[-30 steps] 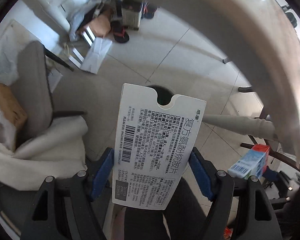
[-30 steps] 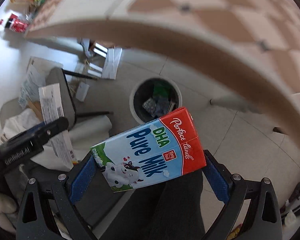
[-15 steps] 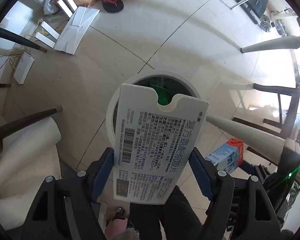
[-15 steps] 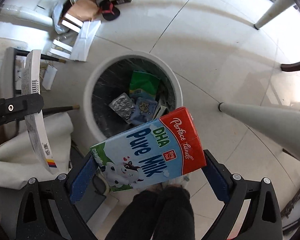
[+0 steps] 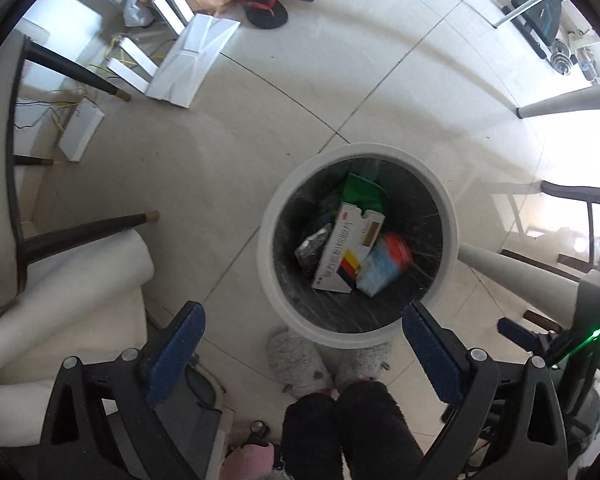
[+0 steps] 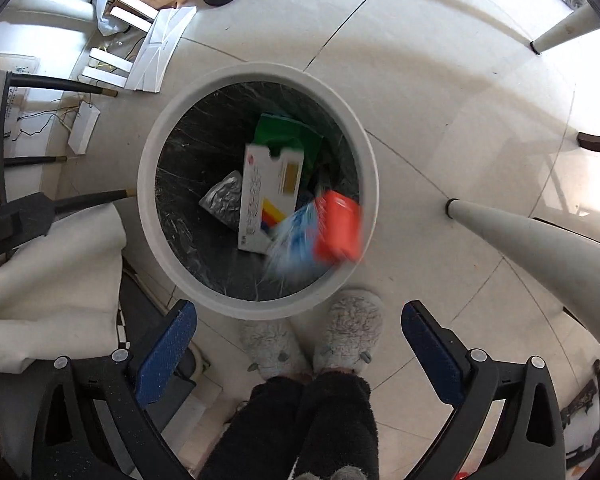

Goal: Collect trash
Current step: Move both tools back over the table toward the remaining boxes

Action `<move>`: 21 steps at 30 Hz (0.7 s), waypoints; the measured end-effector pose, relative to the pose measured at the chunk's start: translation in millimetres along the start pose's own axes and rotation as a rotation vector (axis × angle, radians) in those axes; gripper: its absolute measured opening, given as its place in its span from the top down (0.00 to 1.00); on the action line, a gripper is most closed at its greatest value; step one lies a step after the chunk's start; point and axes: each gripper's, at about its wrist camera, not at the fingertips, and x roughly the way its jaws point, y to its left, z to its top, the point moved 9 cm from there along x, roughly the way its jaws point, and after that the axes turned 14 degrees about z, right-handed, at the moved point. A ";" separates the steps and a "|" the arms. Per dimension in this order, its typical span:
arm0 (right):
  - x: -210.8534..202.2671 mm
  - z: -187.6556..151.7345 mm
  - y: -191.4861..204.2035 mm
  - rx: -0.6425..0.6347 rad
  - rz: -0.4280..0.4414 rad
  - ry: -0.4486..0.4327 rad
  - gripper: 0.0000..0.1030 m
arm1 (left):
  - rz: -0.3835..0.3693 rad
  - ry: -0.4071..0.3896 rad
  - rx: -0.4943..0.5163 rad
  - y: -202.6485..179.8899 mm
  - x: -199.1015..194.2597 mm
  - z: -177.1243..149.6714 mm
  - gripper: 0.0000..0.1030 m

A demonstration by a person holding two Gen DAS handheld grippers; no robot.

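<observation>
drop step in hand: left gripper jaws opening, empty; right gripper released. medicine box and milk carton inside bin ahead. next: fetch remaining trash.

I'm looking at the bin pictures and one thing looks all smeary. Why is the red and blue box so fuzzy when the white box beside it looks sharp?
In the right wrist view the milk carton is motion-blurred, likely caught moving, while the white medicine box in the trash bin reads crisp. In the left wrist view the carton is blurred too, and window glare washes out the floor at right.
</observation>
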 end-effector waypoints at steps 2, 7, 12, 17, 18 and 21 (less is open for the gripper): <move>-4.0 -0.6 -0.1 0.007 -0.010 -0.007 0.00 | 0.018 -0.011 -0.004 4.9 -1.3 -2.0 0.02; -20.0 -6.9 0.4 0.023 -0.028 -0.030 0.00 | 0.060 -0.033 -0.002 13.2 -9.4 -10.0 0.02; -45.2 -17.5 2.6 0.052 -0.040 -0.070 0.00 | 0.086 -0.053 0.019 15.3 -28.7 -25.1 0.02; -77.4 -33.0 5.1 0.094 -0.030 -0.106 0.00 | 0.096 -0.065 0.035 19.1 -51.5 -44.4 0.02; -86.0 -36.9 6.5 0.100 -0.027 -0.114 0.00 | 0.099 -0.067 0.040 19.7 -57.6 -49.1 0.02; -109.3 -48.9 12.6 0.109 -0.019 -0.126 0.00 | 0.097 -0.071 0.054 22.0 -77.7 -64.9 0.02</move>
